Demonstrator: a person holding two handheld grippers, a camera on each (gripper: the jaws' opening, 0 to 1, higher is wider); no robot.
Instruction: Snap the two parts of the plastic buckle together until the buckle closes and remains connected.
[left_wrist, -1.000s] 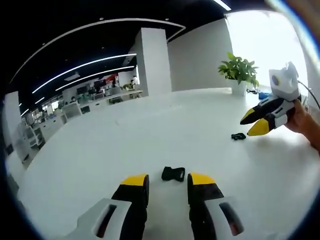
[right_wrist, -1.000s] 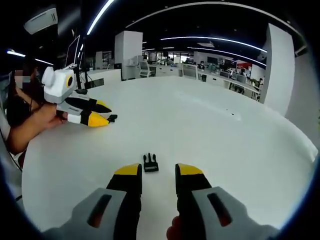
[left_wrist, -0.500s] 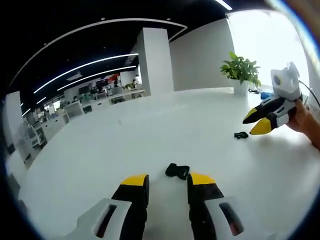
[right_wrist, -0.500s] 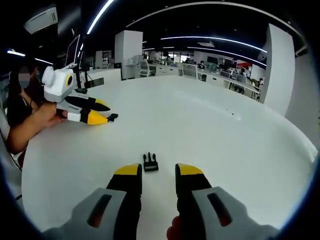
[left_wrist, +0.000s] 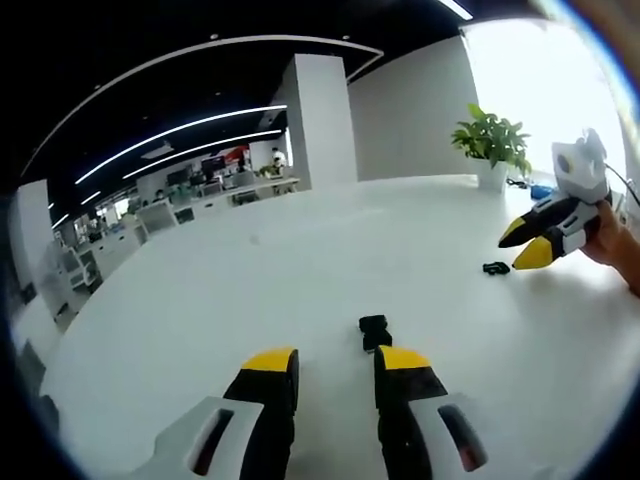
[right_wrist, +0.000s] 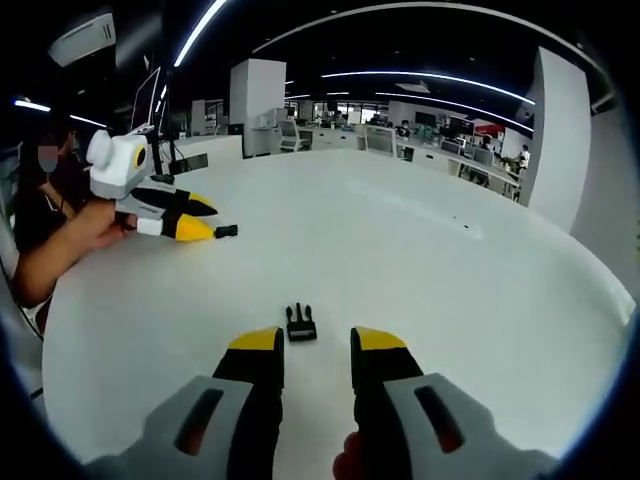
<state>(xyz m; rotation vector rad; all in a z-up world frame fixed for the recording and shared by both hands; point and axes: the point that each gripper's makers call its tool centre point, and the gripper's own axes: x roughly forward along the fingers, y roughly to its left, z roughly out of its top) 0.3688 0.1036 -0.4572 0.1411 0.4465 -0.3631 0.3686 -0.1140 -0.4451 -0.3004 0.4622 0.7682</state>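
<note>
One black buckle part (left_wrist: 375, 332) lies on the white table (left_wrist: 300, 270) just ahead of my left gripper (left_wrist: 335, 362), close to the tip of its right jaw. That gripper is open and holds nothing. The other buckle part (right_wrist: 300, 324), the one with prongs, lies just ahead of my right gripper (right_wrist: 316, 345), between its jaw tips; this gripper is open too. From the right gripper view, the left gripper (right_wrist: 205, 220) hovers over the table with the first part (right_wrist: 227, 231) at its tips. From the left gripper view, the right gripper (left_wrist: 520, 247) hangs beside the pronged part (left_wrist: 496, 268).
A potted plant (left_wrist: 490, 145) stands at the table's far edge, with a small blue item beside it. A hand (left_wrist: 615, 245) holds the right gripper. A person's arm (right_wrist: 55, 250) reaches in from the left. Office desks and a white pillar (left_wrist: 320, 120) lie beyond the table.
The left gripper view has swung slightly, so the buckle part ahead now sits nearer its right jaw. From the right gripper view, the left gripper has risen a little. The right gripper has stayed still.
</note>
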